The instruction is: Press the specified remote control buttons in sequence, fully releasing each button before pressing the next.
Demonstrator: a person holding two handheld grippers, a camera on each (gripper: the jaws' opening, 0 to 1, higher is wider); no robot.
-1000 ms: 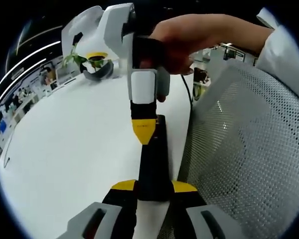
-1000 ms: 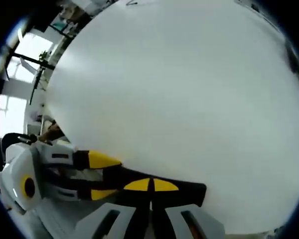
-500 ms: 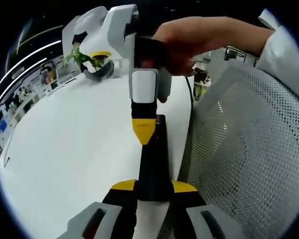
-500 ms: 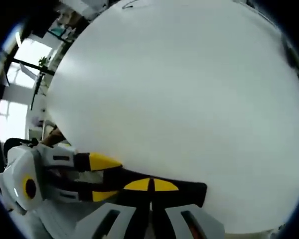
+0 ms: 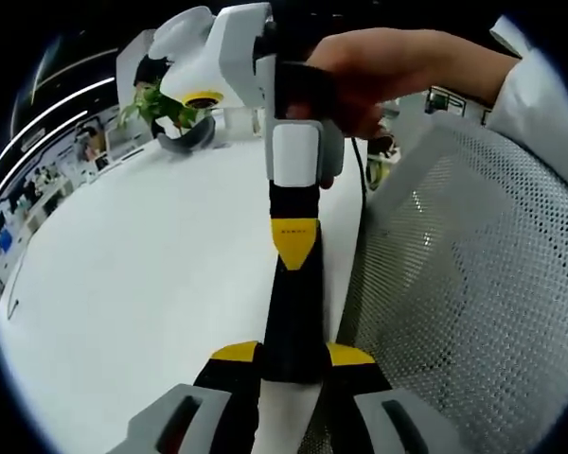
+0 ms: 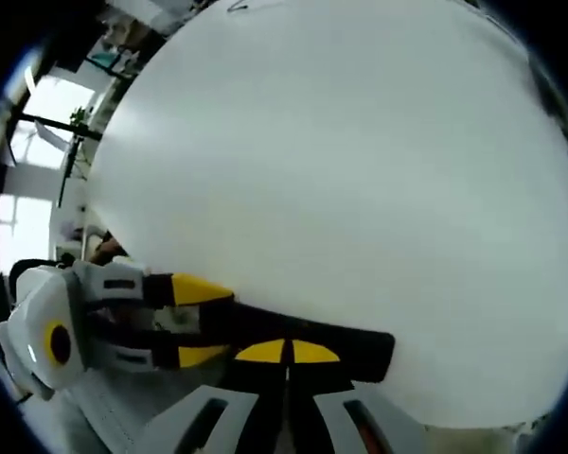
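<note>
A long black remote control [image 5: 293, 317] juts out over the white table, held at its near end by my left gripper [image 5: 293, 355], whose yellow-padded jaws are shut on its sides. From above, my right gripper [image 5: 293, 253] points down at it, its yellow tips pressed together and meeting the remote's top face around the middle. A hand [image 5: 388, 66] holds that gripper. In the right gripper view the remote [image 6: 360, 345] lies crosswise, with my right gripper [image 6: 286, 352] shut right at its face. The left gripper [image 6: 208, 322] clamps it from the left.
The white table [image 5: 123, 284] stretches off to the left and ahead. A grey mesh chair back [image 5: 473, 284] stands close on the right. A potted plant [image 5: 156, 104] sits at the table's far edge. A white sleeve [image 5: 549, 104] comes in from the upper right.
The right gripper has shifted a little to the right over the remote in the left gripper view. The left gripper still holds the remote in the same place.
</note>
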